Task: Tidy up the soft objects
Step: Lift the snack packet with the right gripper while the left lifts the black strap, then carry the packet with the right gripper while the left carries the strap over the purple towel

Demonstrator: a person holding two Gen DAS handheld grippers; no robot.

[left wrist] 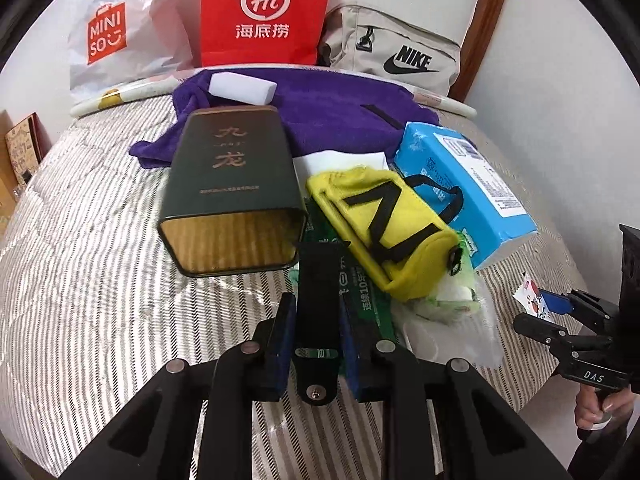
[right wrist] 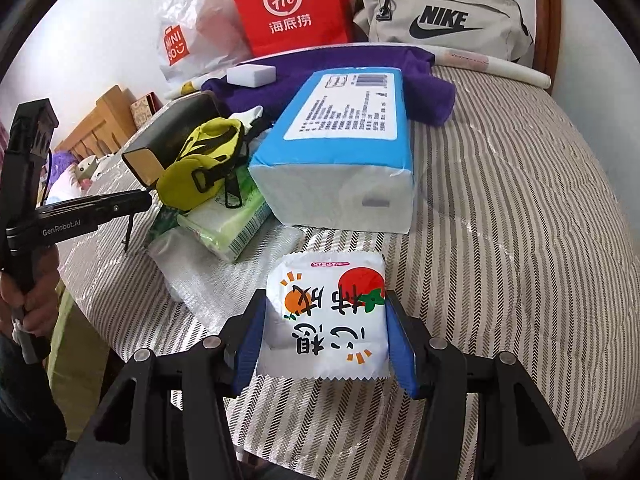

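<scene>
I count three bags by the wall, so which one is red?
The middle Haidilao paper bag; the Miniso plastic bag is white, the Nike bag beige.

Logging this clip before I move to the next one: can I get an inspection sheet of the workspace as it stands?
Surface: striped quilted bedcover, wrinkled.
Job's things: white tissue packet with fruit print; blue tissue pack; yellow pouch; green tissue packs; purple towel with a white block on it.
Clutter: dark tin box lying on its side; flat green packet under the pouch.
Grippers: right gripper, jaws closed on the white tissue packet; left gripper, jaws around a black strap, pads appear slightly apart from it.
Cables: nothing seen.
Surroundings: Miniso bag, red paper bag, Nike bag against the wall.
</scene>
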